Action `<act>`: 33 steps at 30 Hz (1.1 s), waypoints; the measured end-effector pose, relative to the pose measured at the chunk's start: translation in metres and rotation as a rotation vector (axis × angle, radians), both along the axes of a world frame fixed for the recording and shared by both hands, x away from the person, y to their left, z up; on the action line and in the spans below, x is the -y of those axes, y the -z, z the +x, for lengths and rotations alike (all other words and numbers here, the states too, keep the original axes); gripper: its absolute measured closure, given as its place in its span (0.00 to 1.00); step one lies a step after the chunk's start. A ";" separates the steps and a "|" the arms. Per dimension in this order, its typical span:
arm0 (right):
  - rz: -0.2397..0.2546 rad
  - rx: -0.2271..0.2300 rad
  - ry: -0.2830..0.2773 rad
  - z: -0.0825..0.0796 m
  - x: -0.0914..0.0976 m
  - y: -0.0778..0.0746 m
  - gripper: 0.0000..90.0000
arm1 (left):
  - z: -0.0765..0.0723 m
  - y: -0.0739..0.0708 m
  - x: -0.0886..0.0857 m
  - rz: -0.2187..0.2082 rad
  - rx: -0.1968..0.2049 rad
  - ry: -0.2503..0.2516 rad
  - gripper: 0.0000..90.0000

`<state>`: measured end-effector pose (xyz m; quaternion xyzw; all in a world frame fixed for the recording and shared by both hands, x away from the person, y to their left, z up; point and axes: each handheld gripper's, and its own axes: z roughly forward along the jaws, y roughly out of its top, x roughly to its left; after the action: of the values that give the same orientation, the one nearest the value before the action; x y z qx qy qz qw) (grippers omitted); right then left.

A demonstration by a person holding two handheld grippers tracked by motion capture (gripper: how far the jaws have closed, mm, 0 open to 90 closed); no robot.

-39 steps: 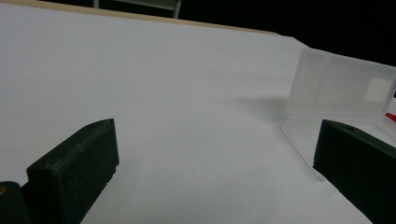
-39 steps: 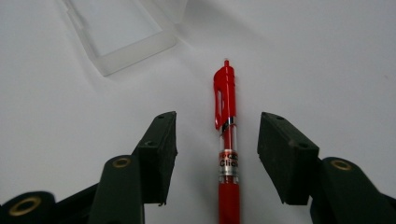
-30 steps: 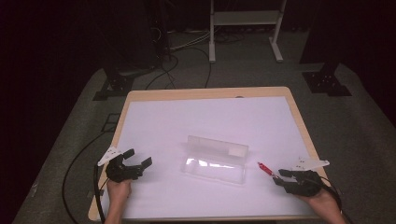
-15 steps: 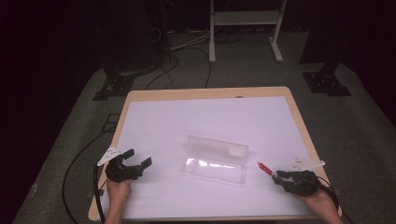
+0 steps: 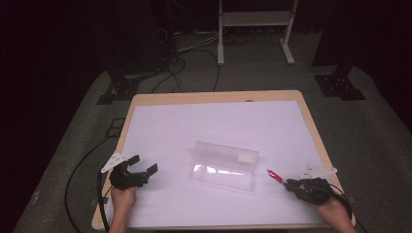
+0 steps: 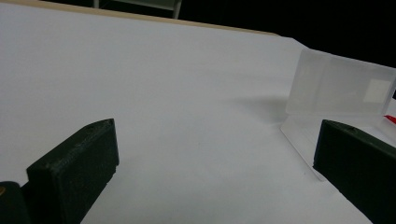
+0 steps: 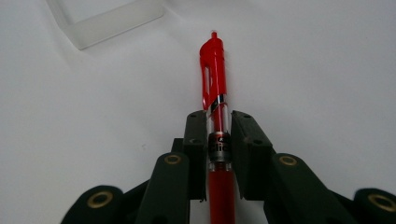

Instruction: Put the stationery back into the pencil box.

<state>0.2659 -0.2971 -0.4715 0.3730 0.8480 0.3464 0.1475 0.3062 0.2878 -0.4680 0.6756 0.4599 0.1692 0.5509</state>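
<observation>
A red pen [image 5: 274, 175] lies on the white table cover just right of a clear plastic box [image 5: 223, 167] whose lid stands up. My right gripper [image 5: 291, 183] is at the front right; its jaws have just been closing and now press on the pen's barrel [image 7: 213, 70] from both sides, the cap end sticking out ahead of the right gripper [image 7: 219, 126]. A corner of the box [image 7: 116, 21] lies beyond the pen. My left gripper [image 5: 143, 164] rests at the front left, open and holding nothing. Between the wide jaws of the left gripper [image 6: 215, 158] is bare cover, with the box [image 6: 341, 88] ahead to the right.
The wooden table's rim [image 5: 214, 97] frames the white cover. Cables trail over the floor on the left [image 5: 82, 165], and a metal stand [image 5: 252, 19] is behind the table. Dark equipment bases sit at both far corners.
The right gripper's jaws have narrowed onto the red pen. Both hands have stayed where they were, and the left gripper is unchanged.
</observation>
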 end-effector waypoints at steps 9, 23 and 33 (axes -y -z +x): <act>0.009 -0.007 0.012 0.000 0.001 0.000 0.87 | 0.000 0.000 0.000 0.001 0.002 0.001 0.00; 0.043 0.042 -0.027 -0.007 -0.007 -0.021 0.87 | 0.000 0.000 0.000 0.000 0.003 -0.001 0.00; 0.082 0.087 -0.094 -0.006 -0.026 -0.050 0.87 | 0.000 0.000 0.001 0.002 0.004 -0.002 0.00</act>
<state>0.2600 -0.2715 -0.4213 0.3230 0.8426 0.4032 0.1522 0.3061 0.2871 -0.4680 0.6752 0.4592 0.1716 0.5511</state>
